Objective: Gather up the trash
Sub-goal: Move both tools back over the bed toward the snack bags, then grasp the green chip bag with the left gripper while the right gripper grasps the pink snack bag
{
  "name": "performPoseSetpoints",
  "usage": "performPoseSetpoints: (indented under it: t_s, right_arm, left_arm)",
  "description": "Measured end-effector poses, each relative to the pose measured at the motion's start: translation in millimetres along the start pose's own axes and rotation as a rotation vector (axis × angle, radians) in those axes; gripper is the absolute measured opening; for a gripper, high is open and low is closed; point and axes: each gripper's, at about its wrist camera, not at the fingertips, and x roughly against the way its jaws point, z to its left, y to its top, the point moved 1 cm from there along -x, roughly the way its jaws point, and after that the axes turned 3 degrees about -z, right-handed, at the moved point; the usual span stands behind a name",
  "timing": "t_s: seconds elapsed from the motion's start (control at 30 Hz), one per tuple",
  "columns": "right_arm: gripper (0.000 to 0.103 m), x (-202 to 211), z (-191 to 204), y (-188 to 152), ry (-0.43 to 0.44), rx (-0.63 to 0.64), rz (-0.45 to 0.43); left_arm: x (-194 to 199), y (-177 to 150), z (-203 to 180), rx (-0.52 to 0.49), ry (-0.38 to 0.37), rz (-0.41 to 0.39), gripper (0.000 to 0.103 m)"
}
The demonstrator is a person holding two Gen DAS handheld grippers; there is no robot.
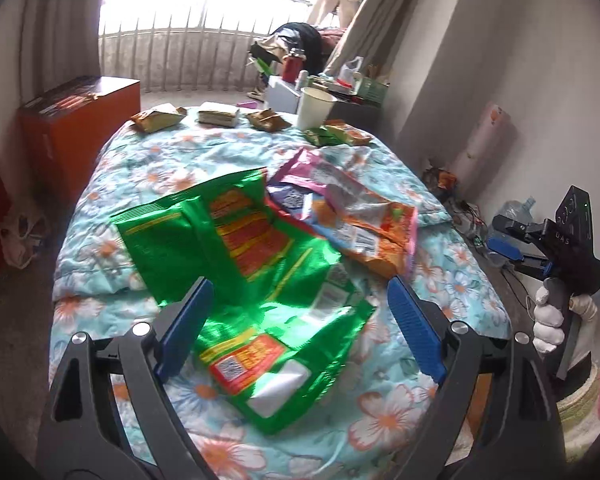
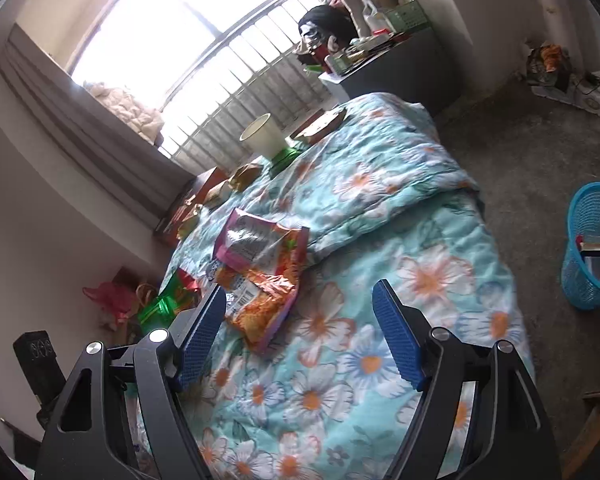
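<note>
Trash, some boxes, sits in blue basket (image 2: 580, 280) on floor (image 2: 532, 168).

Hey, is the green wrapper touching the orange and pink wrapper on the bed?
Touching. In the left wrist view the orange and pink wrapper lies over the green wrapper edge.

Both grippers share one build: black angular arms with triangular cut-outs, round silver screws at the joints, and ribbed blue pads (image 1: 188, 328) on the fingers. The right gripper (image 1: 504, 240) carries a black block marked "UAS" beside a green light; a white glove (image 1: 548, 320) covers its hand.
</note>
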Motion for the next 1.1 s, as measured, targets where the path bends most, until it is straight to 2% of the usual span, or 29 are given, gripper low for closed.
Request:
performPoseSetpoints:
  t_s: [0.1, 0.2, 0.4, 0.57, 0.77, 0.93, 1.03, 1.1]
  right_arm:
    - [0.074, -23.2, 15.1, 10.3, 0.011, 0.027, 0.052]
    - [0.074, -52.2, 29.0, 27.9, 0.043, 0.070, 0.117]
    - [0.074, -114.1, 49.5, 63.1, 0.029, 0.179, 0.234]
    - [0.074, -171.7, 59.1, 83.7, 0.017, 0.239, 0.335]
    - [0.074, -228.3, 54.7, 85.6, -0.012, 0.260, 0.449]
    - [0.073, -236.0, 56.5, 81.4, 0.000, 0.294, 0.496]
    - [0.062, -228.1, 58.7, 73.6, -0.025, 0.337, 0.511]
    - [0.058, -223.4, 59.3, 64.4, -0.046, 0.378, 0.519]
  left_arm:
    - [-4.9, -5.9, 21.7, 0.030, 0.047, 0.008, 0.084]
    - [-12.7, -13.0, 41.0, 0.082, 0.063, 0.027, 0.084]
    - [-31.8, -21.0, 61.9, 0.158, 0.058, 0.065, 0.079]
    - [-45.3, -24.8, 71.8, 0.203, 0.052, 0.087, 0.067]
    - [-65.1, -27.5, 79.2, 0.231, 0.069, 0.150, 0.053]
    - [-75.5, -26.5, 79.4, 0.237, 0.079, 0.169, 0.044]
    - [-79.1, -24.8, 79.8, 0.244, 0.085, 0.167, 0.039]
    - [-80.7, -23.2, 78.3, 0.238, 0.088, 0.166, 0.035]
